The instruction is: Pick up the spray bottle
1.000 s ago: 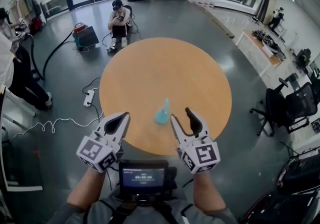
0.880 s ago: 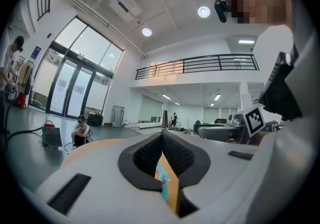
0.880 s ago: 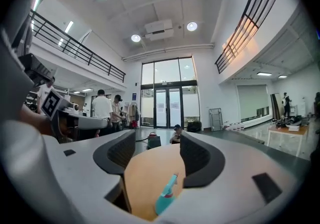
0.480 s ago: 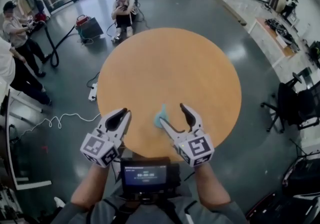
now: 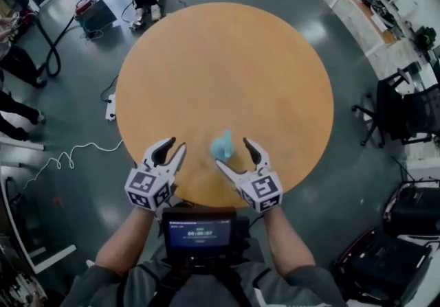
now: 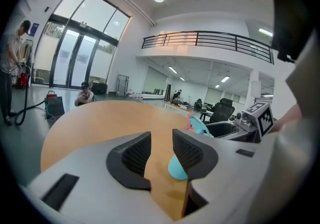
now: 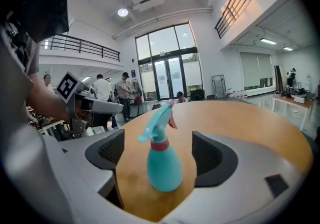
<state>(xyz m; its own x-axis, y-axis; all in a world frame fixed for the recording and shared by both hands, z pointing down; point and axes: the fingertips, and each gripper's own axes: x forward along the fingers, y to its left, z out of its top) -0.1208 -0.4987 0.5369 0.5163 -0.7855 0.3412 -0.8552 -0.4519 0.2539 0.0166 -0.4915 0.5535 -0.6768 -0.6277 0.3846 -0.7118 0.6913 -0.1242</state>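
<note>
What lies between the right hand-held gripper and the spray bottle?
Only bare table. In the right gripper view the spray bottle stands untouched between the jaws of the right hand-held gripper, which have just been opening.

You have a turquoise spray bottle (image 7: 162,165) with a red collar and pinkish-red trigger, a plain orange-tan table (image 5: 227,72), a dark grey floor (image 5: 69,127), and a left gripper (image 5: 174,148) and right gripper (image 5: 234,154) in pale grey with black ribbed pads (image 7: 207,155) and black-and-white square-patterned cubes (image 5: 148,187).
</note>
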